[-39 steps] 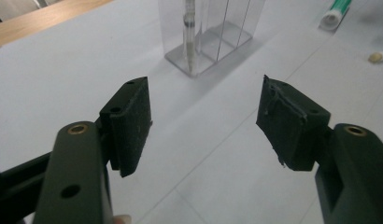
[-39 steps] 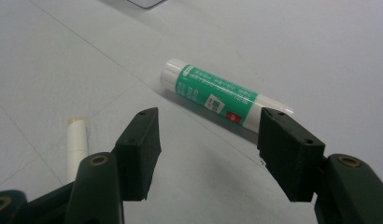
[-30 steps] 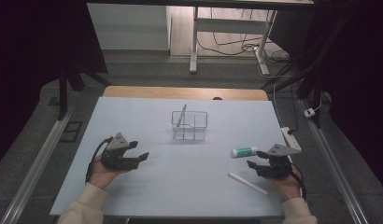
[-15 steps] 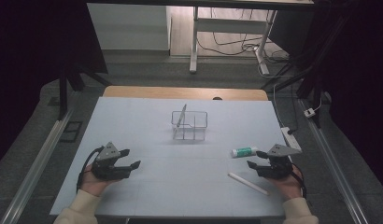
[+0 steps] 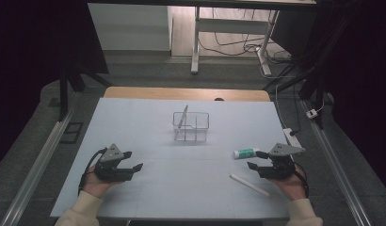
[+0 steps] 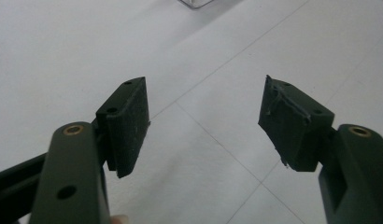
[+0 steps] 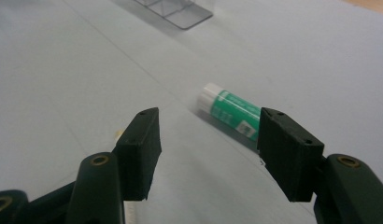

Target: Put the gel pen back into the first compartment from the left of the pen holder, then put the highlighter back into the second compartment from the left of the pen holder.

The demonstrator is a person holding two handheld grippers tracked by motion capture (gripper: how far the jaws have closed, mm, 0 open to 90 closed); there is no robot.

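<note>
High view overlooks table, gripper views skim it closely, sharing glue stick

Bright evenly lit table, dark surroundings (near black), soft shadows, blurred background in gripper views

— What is seen closest to the right gripper?

— A glue stick is seen, green-bodied with a white cap, laid flat on its side on the pale table at the right. In the right gripper view it is found just past the spread jaws, untouched, its white end turned toward the left.

— And nearer the front edge?

— A slim white stick is laid flat and slanted, near the right gripper, apart from the glue stick. What it is cannot be told.
</note>
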